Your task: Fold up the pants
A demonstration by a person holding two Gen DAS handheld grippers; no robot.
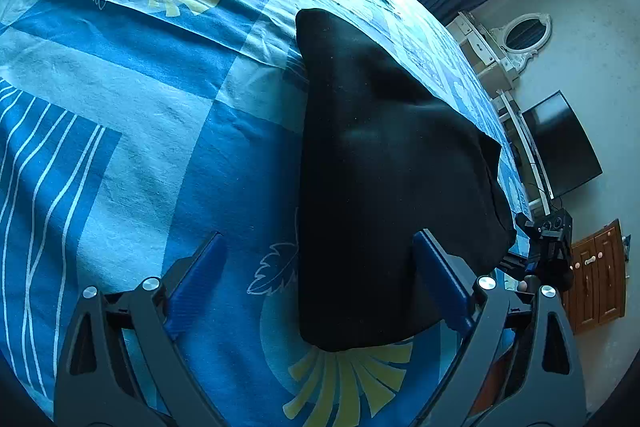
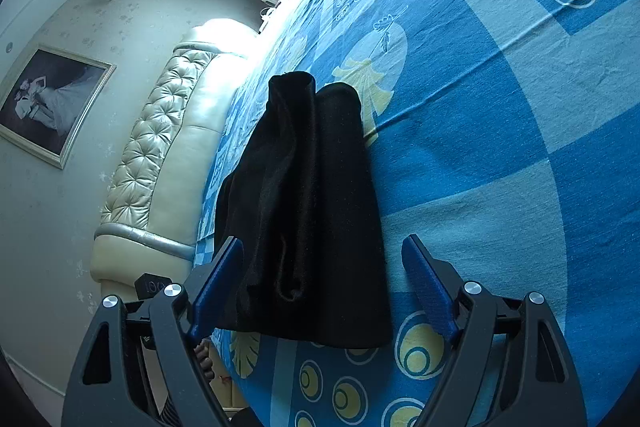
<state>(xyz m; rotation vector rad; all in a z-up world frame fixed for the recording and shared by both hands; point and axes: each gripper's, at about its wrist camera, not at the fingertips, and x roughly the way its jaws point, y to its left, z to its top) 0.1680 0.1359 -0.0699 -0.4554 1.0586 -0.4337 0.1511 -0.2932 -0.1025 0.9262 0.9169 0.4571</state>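
Note:
Black pants lie folded in a thick bundle on the blue patterned bed sheet. My left gripper is open just above the bundle's near end, its right finger over the cloth and its left finger over bare sheet. In the right wrist view the same pants lie lengthwise with folds showing. My right gripper is open around the bundle's near end and holds nothing. The other gripper shows at the right of the left wrist view.
The bed's edge runs close beside the pants, with a cream tufted headboard beyond. A dark TV, a white dresser with an oval mirror and a wooden cabinet stand by the wall.

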